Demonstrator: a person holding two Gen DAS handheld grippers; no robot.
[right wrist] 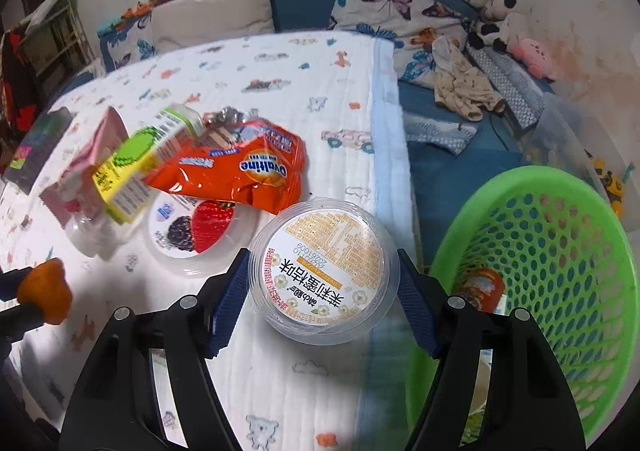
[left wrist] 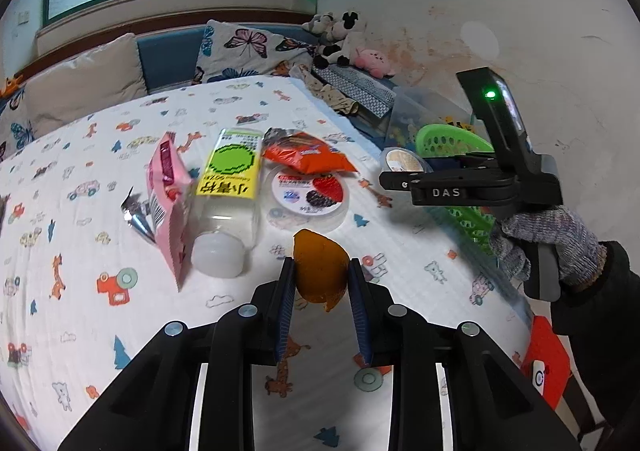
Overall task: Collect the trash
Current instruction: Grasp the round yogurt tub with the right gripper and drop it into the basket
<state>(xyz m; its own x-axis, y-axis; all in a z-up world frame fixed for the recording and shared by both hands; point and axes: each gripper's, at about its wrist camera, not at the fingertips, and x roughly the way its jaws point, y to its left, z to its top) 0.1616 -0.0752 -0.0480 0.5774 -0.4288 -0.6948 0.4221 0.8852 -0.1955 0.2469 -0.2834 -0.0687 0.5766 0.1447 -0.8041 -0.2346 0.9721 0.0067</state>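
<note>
My left gripper [left wrist: 321, 266] is shut on a piece of orange peel [left wrist: 320, 275], held just above the printed bedsheet. My right gripper [right wrist: 321, 257] is shut on a clear plastic cup [right wrist: 324, 271] with a yellow-and-white lid, both blue pads against its sides, over the bed's edge beside the green basket [right wrist: 560, 195]. On the sheet lie an orange Ovaltine packet [right wrist: 240, 167], a cup with a berry lid [right wrist: 192, 231], a clear bottle with a yellow-green label [left wrist: 228, 187] and a pink packet [left wrist: 168, 195]. The peel [right wrist: 44, 291] also shows in the right wrist view.
An orange-red item [right wrist: 480, 287] lies inside the basket. A gloved hand [left wrist: 552, 247] grips the right tool. Pillows [left wrist: 84, 79], plush toys [left wrist: 340, 39] and folded clothes [right wrist: 464, 87] line the bed's head and wall side. A dark box [right wrist: 36, 147] sits far left.
</note>
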